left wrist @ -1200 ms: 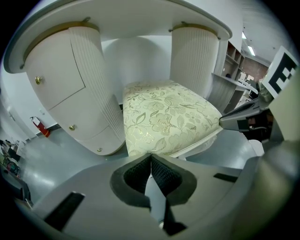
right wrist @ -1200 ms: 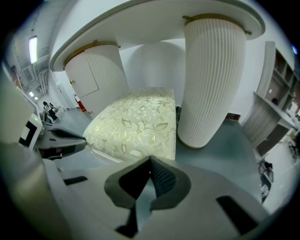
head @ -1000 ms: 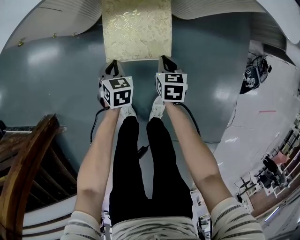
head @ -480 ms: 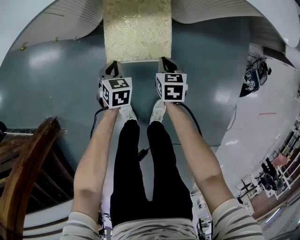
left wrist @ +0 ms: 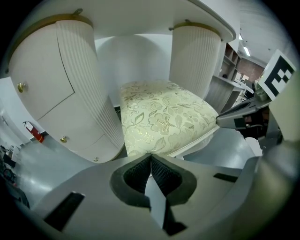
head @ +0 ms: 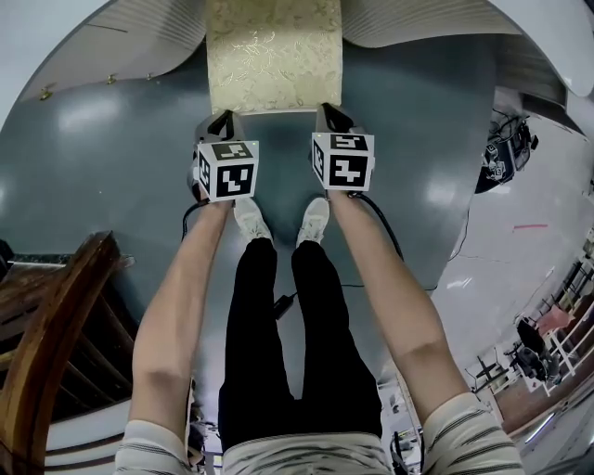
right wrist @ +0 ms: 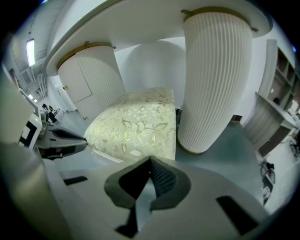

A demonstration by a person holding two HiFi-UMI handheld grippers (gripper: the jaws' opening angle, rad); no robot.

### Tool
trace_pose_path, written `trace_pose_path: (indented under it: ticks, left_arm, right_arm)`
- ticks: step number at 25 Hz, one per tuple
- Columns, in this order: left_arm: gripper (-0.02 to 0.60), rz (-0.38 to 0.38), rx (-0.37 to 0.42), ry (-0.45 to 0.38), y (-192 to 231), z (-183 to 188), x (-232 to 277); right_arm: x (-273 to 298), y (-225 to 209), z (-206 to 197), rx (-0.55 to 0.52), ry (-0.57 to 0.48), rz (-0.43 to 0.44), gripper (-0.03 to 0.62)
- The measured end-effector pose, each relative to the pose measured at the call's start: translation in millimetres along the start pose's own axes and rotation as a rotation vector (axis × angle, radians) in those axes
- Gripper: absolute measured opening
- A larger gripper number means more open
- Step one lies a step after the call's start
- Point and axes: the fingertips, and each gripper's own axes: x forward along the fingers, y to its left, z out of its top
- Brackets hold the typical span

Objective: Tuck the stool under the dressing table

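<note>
Left gripper (head: 223, 117) and right gripper (head: 332, 110) have jaws pressed together, gripping nothing — tips at the near edge of the stool (head: 273, 56). Ahead, it sits partway under the dressing table (head: 139, 37), between two ribbed pedestals (right wrist: 213, 79).

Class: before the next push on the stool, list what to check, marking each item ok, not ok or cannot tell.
1. Left gripper jaws together, tips at the stool's near edge: ok.
2. Right gripper likewise: ok.
3. Stool lined up between left pedestal and right pedestal: ok.
4. Stool fully under table: not ok, the seat's near part sticks out.
5. Space behind stool free: cannot tell, the seat hides it.
6. Shoes clear of stool: ok.
</note>
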Motion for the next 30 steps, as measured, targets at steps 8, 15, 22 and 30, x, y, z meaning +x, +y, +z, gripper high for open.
trace_pose_path:
  ticks: [8, 15, 22, 30]
  left_arm:
    - [0.000, 0.013, -0.001, -0.004, 4.7, 18.2, 9.8]
    - [0.000, 0.007, 0.013, -0.009, 7.4, 28.4, 15.9]
    - [0.000, 0.004, 0.020, -0.011, 12.2, 44.6, 23.8]
    - [0.000, 0.005, 0.035, -0.012, 14.5, 54.2, 28.8]
  right_arm:
    - [9.2, -7.1, 18.4, -0.021, -0.002, 0.006, 0.005]
    - [15.0, -11.1, 27.8, -0.040, -0.009, 0.008, 0.005]
    - [23.0, -17.1, 43.5, -0.049, -0.005, 0.004, 0.005]
    - [28.2, -20.2, 52.9, -0.073, -0.023, -0.003, 0.005]
